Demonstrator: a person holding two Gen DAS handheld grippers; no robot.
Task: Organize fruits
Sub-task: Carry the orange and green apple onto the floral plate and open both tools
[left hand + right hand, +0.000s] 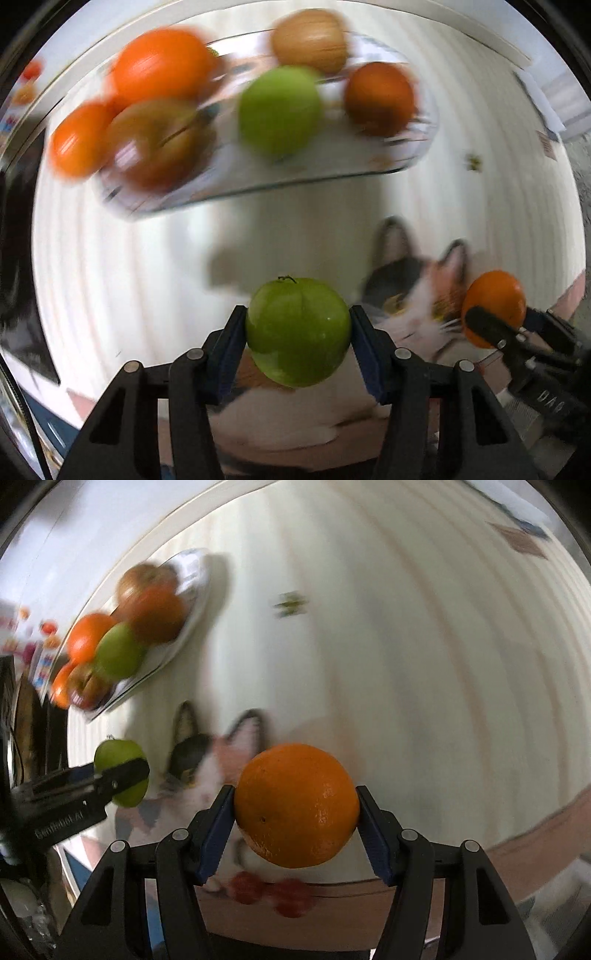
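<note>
My left gripper [298,332] is shut on a green apple [298,330] and holds it above the table. My right gripper [296,806] is shut on an orange [296,805], also in the air. Each held fruit shows in the other view: the orange [495,306] at the right, the green apple [122,775] at the left. A clear glass bowl [332,177] ahead holds oranges [162,66], a green apple [279,110] and brownish apples [159,144]. The bowl also shows in the right wrist view [192,587], at the far left.
The white cloth [147,277] carries a printed cat face [413,299] below the grippers. A small green scrap [290,603] lies on the cloth beyond the bowl. Colourful packages [40,653] stand at the far left edge. Printed red cherries [273,891] sit near the front edge.
</note>
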